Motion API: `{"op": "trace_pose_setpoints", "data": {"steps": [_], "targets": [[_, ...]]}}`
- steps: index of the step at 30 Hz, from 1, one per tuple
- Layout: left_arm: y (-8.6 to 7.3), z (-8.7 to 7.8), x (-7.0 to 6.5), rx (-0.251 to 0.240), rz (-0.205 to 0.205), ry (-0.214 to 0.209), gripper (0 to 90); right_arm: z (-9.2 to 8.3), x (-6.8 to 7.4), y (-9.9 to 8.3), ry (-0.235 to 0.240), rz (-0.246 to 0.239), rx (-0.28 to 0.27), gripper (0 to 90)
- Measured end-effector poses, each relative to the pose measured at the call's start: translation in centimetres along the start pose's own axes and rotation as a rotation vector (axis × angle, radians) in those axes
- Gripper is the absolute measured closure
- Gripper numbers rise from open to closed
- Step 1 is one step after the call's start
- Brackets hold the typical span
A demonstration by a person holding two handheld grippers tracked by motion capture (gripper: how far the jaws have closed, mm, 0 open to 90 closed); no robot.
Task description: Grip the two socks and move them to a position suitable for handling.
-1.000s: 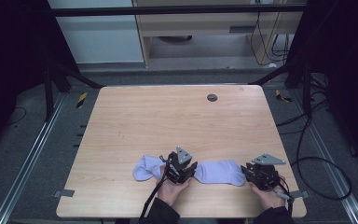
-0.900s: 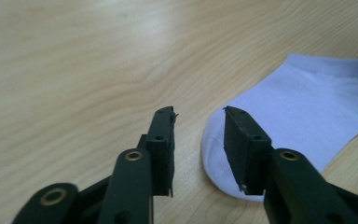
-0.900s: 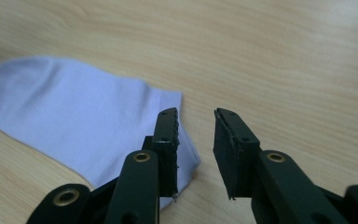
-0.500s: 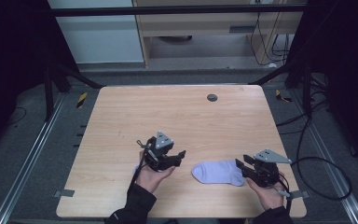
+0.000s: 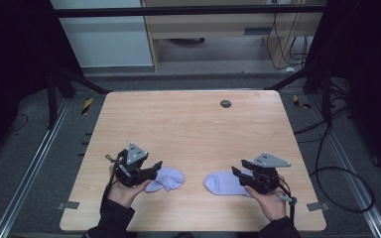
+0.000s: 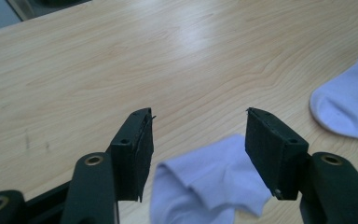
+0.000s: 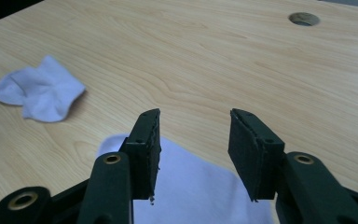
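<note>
Your left hand-held gripper (image 5: pixel 155 167) sits at the near left of the worktop (image 5: pixel 188 124), its jaws released and well apart with nothing clamped between them. They have just been opening. In the left gripper view the crumpled sock (image 6: pixel 214 184) lies on the wood below and between the jaws, its near end cut off by the bottom edge; in the high view that same sock (image 5: pixel 166 178) lies just right of the jaw tips, partly hidden by them.

Your right hand-held gripper (image 5: pixel 238 173) is at the near right, jaws also spread and just now widening. The flat sock (image 5: pixel 223 182) lies under it; in the right gripper view this sock (image 7: pixel 200 186) runs beneath both jaws and out of the frame's bottom, so whether the tips touch the cloth is hard to say. The two socks lie well apart from each other. The round hole (image 5: pixel 225 103) sits at the worktop's far side, beyond the flat sock
</note>
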State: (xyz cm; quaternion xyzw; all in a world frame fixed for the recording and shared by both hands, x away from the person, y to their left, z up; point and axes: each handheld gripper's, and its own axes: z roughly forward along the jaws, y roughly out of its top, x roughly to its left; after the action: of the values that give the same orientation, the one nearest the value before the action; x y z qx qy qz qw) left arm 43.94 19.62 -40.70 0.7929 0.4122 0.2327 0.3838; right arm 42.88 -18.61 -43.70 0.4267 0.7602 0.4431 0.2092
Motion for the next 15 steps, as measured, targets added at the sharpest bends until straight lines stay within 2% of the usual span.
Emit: {"op": "trace_pose_setpoints", "data": {"steps": [4, 7, 8, 10, 11, 15], "targets": [[-1.9, -1.1, 1.4, -0.016, -0.026, 0.044, 41.0, 1.5, 1.8, 1.2, 0.04, -0.023, 0.004, 51.2], [-3.4, -1.3, 2.2, -0.009, -0.042, 0.066, 40.9, 2.3, 3.1, 1.9, 0.07, -0.042, 0.009, 50.7], [-3.4, -1.3, 2.2, -0.009, -0.042, 0.066, 40.9, 2.3, 3.1, 1.9, 0.07, -0.042, 0.009, 50.7], [-4.4, -1.3, 2.7, -0.01, -0.068, 0.072, 41.1, 3.2, 4.2, 2.5, 0.093, -0.07, 0.016, 50.8], [-5.0, -1.2, 3.1, 0.002, -0.072, 0.089, 41.2, 3.6, 4.6, 2.7, 0.103, -0.07, 0.022, 50.9], [-5.5, -1.1, 3.4, -0.006, -0.084, 0.101, 41.9, 4.9, 6.0, 3.0, 0.132, -0.086, 0.028, 51.6]]}}
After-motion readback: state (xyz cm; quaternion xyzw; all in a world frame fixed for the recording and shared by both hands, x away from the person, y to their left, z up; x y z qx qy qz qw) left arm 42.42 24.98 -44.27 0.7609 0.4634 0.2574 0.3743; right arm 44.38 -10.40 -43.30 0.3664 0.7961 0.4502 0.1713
